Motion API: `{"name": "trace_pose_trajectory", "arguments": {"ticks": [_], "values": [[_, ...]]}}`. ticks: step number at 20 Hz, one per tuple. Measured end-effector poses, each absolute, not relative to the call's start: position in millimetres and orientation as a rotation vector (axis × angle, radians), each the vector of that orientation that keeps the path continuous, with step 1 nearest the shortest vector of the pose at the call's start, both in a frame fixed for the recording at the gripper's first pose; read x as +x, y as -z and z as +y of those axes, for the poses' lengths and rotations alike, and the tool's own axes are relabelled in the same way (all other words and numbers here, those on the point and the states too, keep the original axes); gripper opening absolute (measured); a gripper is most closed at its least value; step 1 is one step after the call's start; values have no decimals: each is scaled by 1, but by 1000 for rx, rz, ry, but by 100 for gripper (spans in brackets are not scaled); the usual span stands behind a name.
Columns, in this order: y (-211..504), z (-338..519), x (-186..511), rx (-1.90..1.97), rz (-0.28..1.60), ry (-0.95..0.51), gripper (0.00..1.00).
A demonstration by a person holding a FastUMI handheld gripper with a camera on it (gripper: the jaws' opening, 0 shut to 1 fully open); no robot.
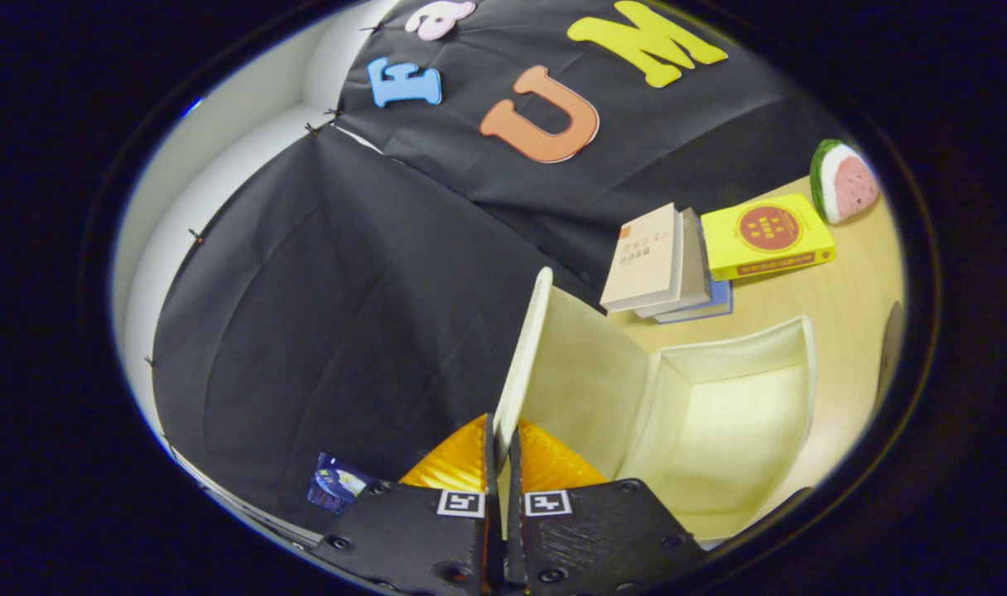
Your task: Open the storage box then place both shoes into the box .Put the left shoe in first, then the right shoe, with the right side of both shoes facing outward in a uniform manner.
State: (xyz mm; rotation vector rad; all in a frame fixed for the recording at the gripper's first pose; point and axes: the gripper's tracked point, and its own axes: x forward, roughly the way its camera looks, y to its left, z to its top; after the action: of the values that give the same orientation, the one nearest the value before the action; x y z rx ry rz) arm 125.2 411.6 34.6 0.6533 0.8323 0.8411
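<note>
Two fingers of the tongs (501,463) are pressed together on the free edge of the lid (527,356) of the storage box (744,414), holding that lid swung up and standing nearly upright above the box's open, bare inside. The box sits on the bench (851,290) near its back edge, just in front of the black cloth wall. The grip is thin, only on the lid's rim, so I judge the main risk is the lid slipping out and dropping shut, or the light box being dragged or tipped if the pull runs sideways and not along the hinge arc. Pushing the lid too far back could jam it against the cloth wall, which hangs close behind. A stack of books (665,265) leans just beyond the box's far corner, with a yellow book (764,236) and a watermelon-slice toy (839,178) farther along the bench; they crowd that side. Open room lies over the box mouth and on the bare bench beside it. No shoe is in the box, so the opening step looks nearly done.
</note>
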Motion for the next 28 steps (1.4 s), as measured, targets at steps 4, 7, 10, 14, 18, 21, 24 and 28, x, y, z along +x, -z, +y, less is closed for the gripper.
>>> {"name": "trace_pose_trajectory", "arguments": {"ticks": [4,7,10,14,18,21,24,28], "values": [[-29,455,123,673,847,-901,8],[-38,482,105,593,784,-1036,19],[-46,487,96,581,717,-1080,60],[-37,465,102,534,693,-1009,90],[-13,422,117,446,674,-899,95],[11,373,131,307,651,-794,95],[31,320,140,176,622,-700,96],[48,248,140,57,573,-600,96]]}}
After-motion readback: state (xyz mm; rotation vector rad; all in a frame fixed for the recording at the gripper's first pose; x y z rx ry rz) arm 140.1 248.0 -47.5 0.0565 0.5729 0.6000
